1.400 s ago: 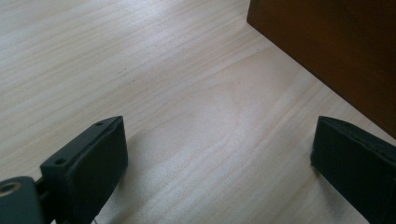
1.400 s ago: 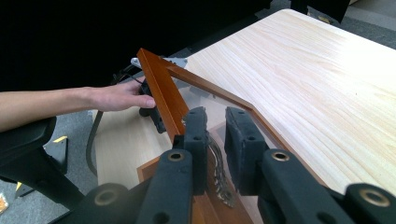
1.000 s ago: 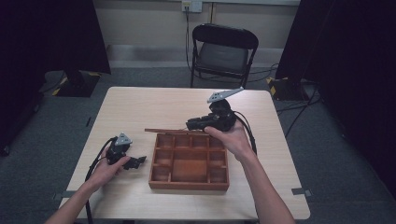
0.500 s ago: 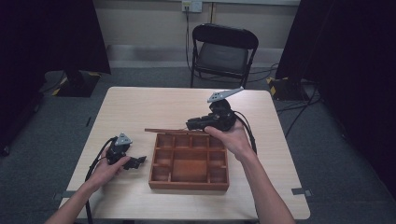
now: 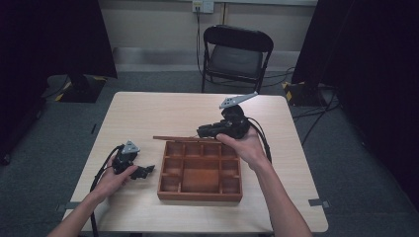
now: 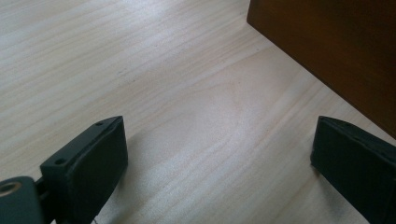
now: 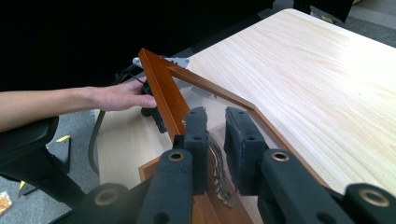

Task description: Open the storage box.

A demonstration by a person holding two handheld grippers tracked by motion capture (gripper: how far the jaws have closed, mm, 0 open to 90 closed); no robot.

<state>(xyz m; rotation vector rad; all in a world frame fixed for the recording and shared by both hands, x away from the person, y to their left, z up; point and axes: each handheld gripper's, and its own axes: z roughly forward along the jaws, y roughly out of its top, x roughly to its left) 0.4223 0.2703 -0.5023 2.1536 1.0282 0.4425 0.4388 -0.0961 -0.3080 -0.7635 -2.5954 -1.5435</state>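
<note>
A brown wooden box (image 5: pixel 200 196) with several compartments sits on the table. Its lid (image 5: pixel 173 138), a wooden frame (image 7: pixel 161 93) around a clear pane, is lifted above the box's far edge. My right gripper (image 5: pixel 201 132) is shut on it; in the right gripper view its jaws (image 7: pixel 216 116) pinch the pane close to the frame. My left gripper (image 5: pixel 148 170) rests on the table just left of the box, open. In the left gripper view (image 6: pixel 219 140) only bare tabletop lies between the jaws, with the box's side wall (image 6: pixel 336 46) at upper right.
The light wooden table (image 5: pixel 148 113) has bare surface behind and left of the box. A black folding chair (image 5: pixel 237 54) stands beyond the far edge. Cables trail from both grippers, and dark curtains flank the room.
</note>
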